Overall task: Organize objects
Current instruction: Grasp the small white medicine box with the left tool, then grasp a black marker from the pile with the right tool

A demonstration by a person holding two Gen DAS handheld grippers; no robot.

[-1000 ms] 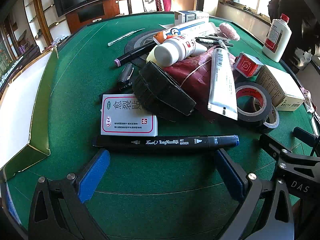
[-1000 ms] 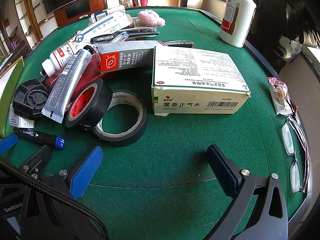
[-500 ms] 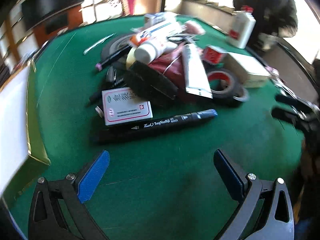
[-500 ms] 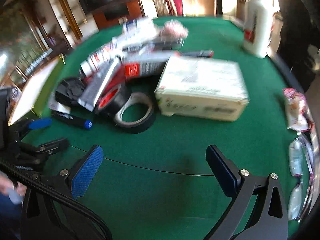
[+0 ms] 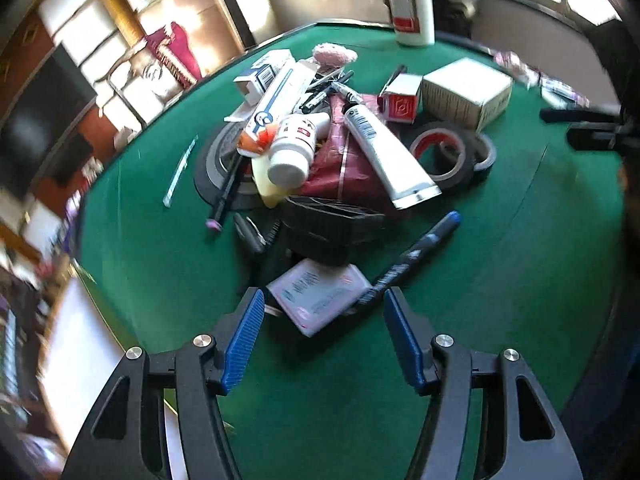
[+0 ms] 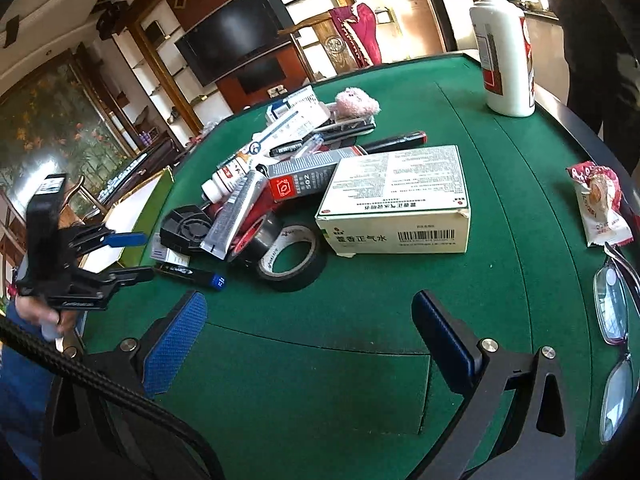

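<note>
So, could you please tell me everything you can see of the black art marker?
The black art marker is a long, slim, plastic-looking pen with white lettering and a blue end cap. It lies flat on the green table, slanting, its blue end pointing away from the pile. Its near end sits beside the white card, just ahead of the left gripper.

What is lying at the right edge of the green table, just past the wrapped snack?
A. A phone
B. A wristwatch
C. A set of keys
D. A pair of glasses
D: in the right wrist view a pair of glasses lies folded open at the table edge, just nearer the camera than the wrapped snack.
</note>
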